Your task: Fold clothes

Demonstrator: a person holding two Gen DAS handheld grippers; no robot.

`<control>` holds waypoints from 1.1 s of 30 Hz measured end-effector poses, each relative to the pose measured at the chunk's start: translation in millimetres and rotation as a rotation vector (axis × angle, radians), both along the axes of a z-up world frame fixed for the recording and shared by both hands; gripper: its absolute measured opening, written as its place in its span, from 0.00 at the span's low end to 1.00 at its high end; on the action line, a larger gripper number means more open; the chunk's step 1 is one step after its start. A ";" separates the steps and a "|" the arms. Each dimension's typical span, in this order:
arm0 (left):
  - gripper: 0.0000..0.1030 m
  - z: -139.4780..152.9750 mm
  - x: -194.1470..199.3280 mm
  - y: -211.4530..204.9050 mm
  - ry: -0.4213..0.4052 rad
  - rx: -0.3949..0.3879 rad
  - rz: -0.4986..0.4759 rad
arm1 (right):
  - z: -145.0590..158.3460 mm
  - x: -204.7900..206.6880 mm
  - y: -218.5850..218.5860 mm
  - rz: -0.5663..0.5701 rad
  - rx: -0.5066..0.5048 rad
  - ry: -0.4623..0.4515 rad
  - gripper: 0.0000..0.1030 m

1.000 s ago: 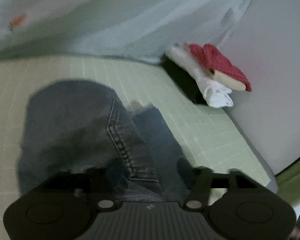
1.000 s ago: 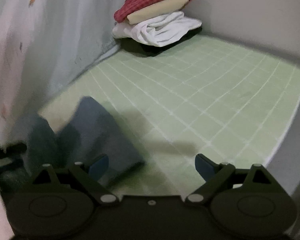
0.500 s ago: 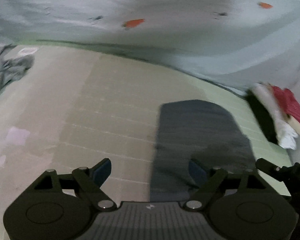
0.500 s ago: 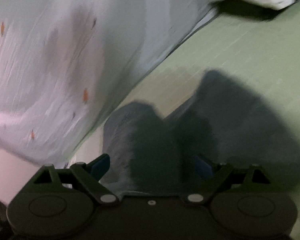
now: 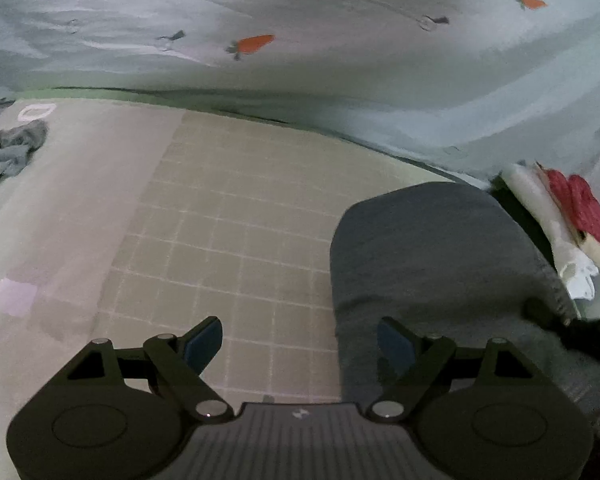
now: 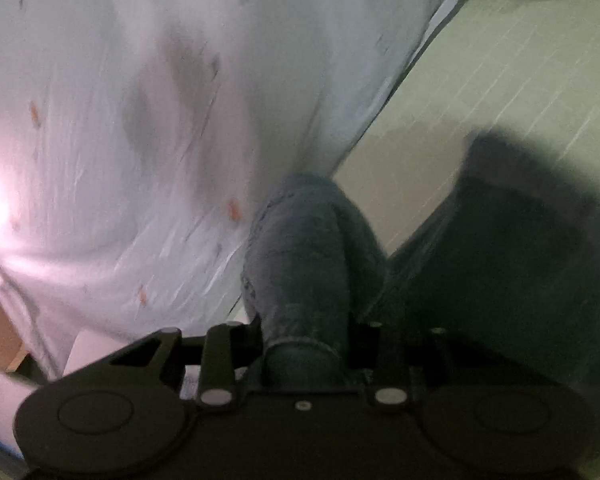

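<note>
Jeans [image 5: 440, 264] folded on green grid mat [image 5: 236, 216], beside left gripper [image 5: 300, 344], wide open, empty | right view only: right gripper [image 6: 304, 344] pinched on denim fold | left view only: stacked clothes [image 5: 572, 220], grey garment [image 5: 8, 148] | carrot-print sheet [image 5: 300, 40] behind.

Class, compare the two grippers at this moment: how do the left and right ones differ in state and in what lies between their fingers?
The left gripper is open, its blue-padded fingers spread wide; the right gripper is shut on the jeans. The left holds nothing, with only the grid mat showing between its fingers; the right has denim bunched between its own. Both are black, of one design.
</note>
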State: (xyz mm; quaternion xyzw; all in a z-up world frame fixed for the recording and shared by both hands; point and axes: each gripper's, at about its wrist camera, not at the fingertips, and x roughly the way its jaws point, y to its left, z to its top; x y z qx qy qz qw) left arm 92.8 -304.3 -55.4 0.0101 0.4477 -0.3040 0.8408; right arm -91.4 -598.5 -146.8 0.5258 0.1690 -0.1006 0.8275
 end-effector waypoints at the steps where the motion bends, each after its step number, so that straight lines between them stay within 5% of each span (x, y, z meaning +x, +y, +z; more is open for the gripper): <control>1: 0.83 -1.6 -1.3 -4.3 0.003 0.001 -0.010 | 0.5 -5.7 -9.3 -0.018 -0.035 0.044 0.38; 5: 0.83 -17.9 -5.6 -19.2 0.054 0.013 -0.053 | 8.8 -16.8 -20.6 -0.097 -0.383 0.455 0.80; 6: 0.83 -22.1 -6.6 -22.6 0.067 0.020 -0.064 | 10.0 -22.4 -21.9 -0.111 -0.412 0.481 0.81; 11: 0.83 -38.8 -3.5 -35.0 0.134 0.016 -0.084 | -0.1 -44.8 -27.7 -0.141 -0.299 0.400 0.88; 21: 0.90 -62.2 3.0 -55.8 0.260 -0.032 -0.127 | -32.2 -23.6 -45.6 -0.067 -0.180 0.362 0.97; 29: 0.91 -88.8 -8.2 -63.2 0.392 -0.084 -0.031 | -45.3 -1.9 -50.5 0.067 -0.156 0.296 1.00; 30: 0.88 -94.3 -6.8 -60.4 0.437 -0.110 -0.001 | -45.1 2.1 -48.2 0.091 -0.163 0.296 0.99; 31: 0.74 -97.3 -6.1 -56.7 0.477 -0.146 0.018 | -44.8 4.8 -46.1 0.105 -0.159 0.295 0.94; 33: 0.55 -102.5 -4.9 -49.8 0.546 -0.212 0.052 | -44.2 6.1 -43.2 0.109 -0.121 0.294 0.71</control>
